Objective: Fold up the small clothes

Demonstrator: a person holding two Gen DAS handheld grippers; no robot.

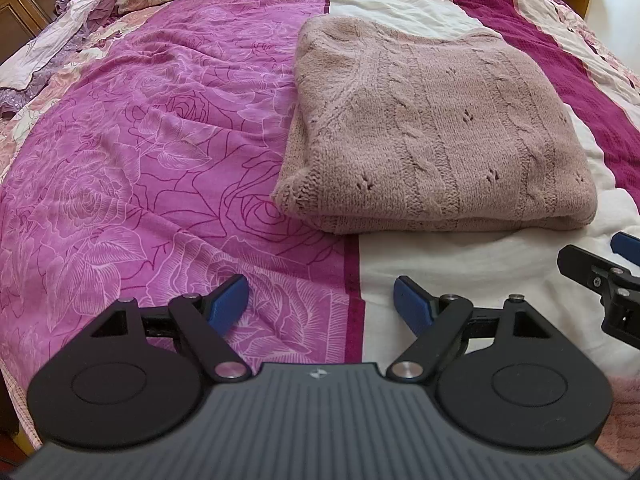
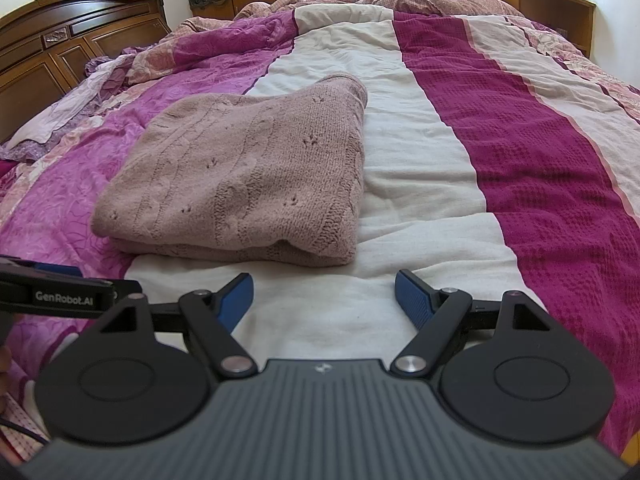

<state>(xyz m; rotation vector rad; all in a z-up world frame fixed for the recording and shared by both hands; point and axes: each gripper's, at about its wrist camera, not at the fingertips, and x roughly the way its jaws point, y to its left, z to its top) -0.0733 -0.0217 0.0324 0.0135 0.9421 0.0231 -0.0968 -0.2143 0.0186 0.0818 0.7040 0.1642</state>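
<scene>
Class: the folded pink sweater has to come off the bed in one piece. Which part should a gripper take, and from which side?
Probably the thick folded edge of the sweater, approached from the near side where both open grippers, left and right, already face it. There the layers stack into one rounded bundle, so the jaws could catch all of them.

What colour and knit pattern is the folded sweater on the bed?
Dusty pink sweater, cable-knit with small eyelet holes; clearest in the left wrist view.

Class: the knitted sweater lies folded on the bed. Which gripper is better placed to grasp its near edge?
Left gripper, probably: the sweater sits nearly straight ahead of its open jaws. From the right gripper, it lies off to the left.
</scene>
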